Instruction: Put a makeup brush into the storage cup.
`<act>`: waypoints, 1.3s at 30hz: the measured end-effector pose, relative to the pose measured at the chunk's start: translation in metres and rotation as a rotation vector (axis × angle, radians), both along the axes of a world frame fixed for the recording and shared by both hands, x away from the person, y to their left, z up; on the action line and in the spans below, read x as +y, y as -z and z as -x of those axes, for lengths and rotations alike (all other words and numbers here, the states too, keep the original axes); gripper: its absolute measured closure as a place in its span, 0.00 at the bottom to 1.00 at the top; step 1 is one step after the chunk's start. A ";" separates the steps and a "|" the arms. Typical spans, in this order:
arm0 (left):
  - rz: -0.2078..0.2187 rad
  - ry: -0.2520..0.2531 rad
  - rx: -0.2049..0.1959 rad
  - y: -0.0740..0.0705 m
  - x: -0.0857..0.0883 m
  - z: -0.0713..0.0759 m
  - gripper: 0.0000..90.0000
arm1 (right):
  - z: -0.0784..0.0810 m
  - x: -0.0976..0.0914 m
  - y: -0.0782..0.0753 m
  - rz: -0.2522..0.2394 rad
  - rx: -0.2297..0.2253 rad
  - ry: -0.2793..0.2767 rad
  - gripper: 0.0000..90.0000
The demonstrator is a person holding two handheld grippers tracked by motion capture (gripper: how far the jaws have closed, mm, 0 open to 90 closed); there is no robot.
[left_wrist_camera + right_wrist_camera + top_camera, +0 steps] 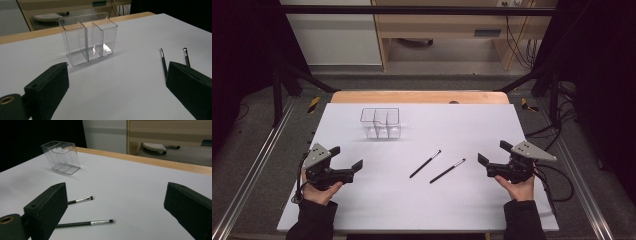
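At the left, the left gripper (346,161) hovers over the white table (362,210), jaws spread wide and empty. Further back stands a clear organizer (380,123), upright, three compartments, nothing in it. In the middle lie two thin black brushes, side by side and slanted, near each other but apart: the left brush (425,164) and the right brush (447,171), each with a silver ferrule near the tip. I'd judge them light, stiff and slick, prone to roll, so they are best pinched across the mid-handle, away from the bristles. At the right, the right gripper (490,157) is likewise wide and empty, pointed toward the brushes.
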State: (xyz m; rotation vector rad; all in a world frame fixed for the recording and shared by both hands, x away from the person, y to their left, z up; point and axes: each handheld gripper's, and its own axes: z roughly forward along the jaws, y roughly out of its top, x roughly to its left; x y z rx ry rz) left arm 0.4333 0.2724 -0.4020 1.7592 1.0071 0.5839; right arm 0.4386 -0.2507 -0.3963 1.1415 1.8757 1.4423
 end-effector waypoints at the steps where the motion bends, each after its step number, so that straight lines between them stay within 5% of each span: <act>1: 0.000 0.001 -0.002 0.000 0.000 0.000 0.04 | 0.000 -0.001 0.000 0.000 0.001 0.002 0.06; 15: -0.014 0.003 0.004 0.005 0.000 0.003 0.05 | 0.004 0.001 -0.010 0.039 0.005 -0.022 0.06; 39: -0.043 0.009 0.024 0.010 -0.004 0.001 0.05 | -0.017 0.050 -0.002 0.151 0.069 -0.124 0.06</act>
